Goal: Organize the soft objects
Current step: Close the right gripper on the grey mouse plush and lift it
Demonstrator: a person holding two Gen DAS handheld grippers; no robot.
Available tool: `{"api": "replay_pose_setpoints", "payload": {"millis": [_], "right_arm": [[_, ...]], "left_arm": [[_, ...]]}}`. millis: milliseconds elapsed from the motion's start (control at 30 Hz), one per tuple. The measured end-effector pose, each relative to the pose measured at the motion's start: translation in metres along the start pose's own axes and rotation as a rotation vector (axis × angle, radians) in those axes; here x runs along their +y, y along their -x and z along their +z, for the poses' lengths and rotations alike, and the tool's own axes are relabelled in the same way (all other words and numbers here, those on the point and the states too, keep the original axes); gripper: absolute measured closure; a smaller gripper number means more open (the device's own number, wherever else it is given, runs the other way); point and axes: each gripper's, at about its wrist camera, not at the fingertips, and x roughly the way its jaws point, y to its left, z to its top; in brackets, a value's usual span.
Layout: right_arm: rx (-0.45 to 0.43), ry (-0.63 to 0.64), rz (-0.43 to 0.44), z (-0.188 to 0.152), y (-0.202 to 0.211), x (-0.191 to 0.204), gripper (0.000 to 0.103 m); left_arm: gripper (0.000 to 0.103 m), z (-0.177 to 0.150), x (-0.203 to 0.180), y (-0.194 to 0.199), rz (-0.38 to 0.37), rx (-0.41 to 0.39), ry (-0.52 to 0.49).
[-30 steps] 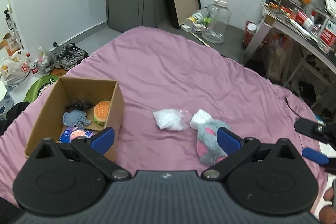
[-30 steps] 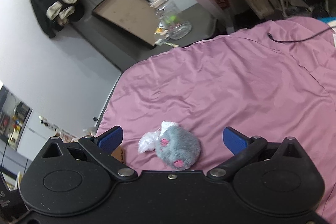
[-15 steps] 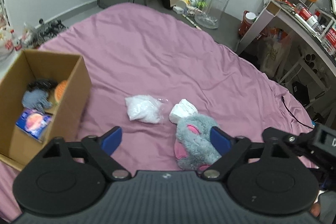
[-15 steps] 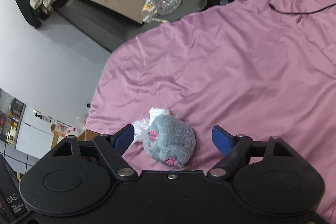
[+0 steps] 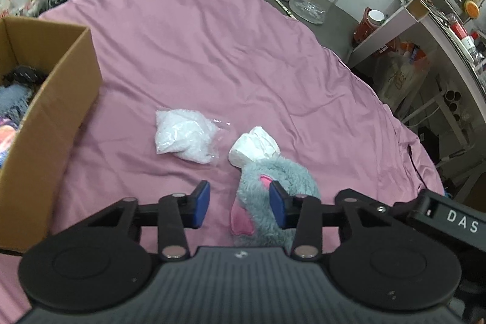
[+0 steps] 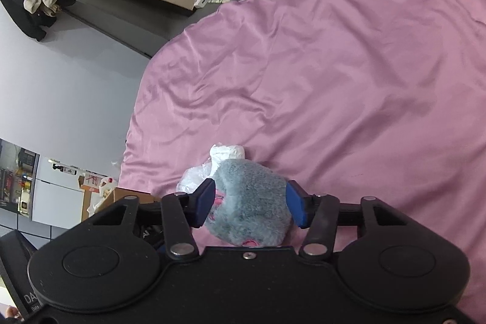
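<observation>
Right wrist view: the right claw (image 6: 249, 207) is bracketing the grey plush toy (image 6: 252, 202), pads touching its fur, likely boxing it; the left claw (image 5: 240, 204) is hanging apart, empty.

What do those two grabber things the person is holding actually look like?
Both tongs, left and right, are matte black plastic: two round discs at the base, jointed bars with silver rivets, and blue pads on the fingertips. The left one's body is ribbed; white "DAS" lettering marks the right one's casing.
</observation>
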Motion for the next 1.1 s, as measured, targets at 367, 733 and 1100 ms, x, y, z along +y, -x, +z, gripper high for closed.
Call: {"api": "replay_pose_setpoints", "payload": {"millis": [367, 733, 1100], "right_arm": [[0.032, -0.007, -0.026, 0.0, -0.014, 0.0, 0.056], [0.078, 0.01, -0.041, -0.004, -0.028, 0.0, 0.078], [0.015, 0.041, -0.05, -0.021, -0.003, 0.012, 0.086]], "left_arm": [[0.082, -0.002, 0.003, -0.021, -0.073, 0.057, 0.066], [0.091, -0.004, 0.005, -0.013, -0.101, 0.063, 0.071], [0.093, -0.005, -0.006, 0.018, -0.098, 0.04, -0.006]]}}
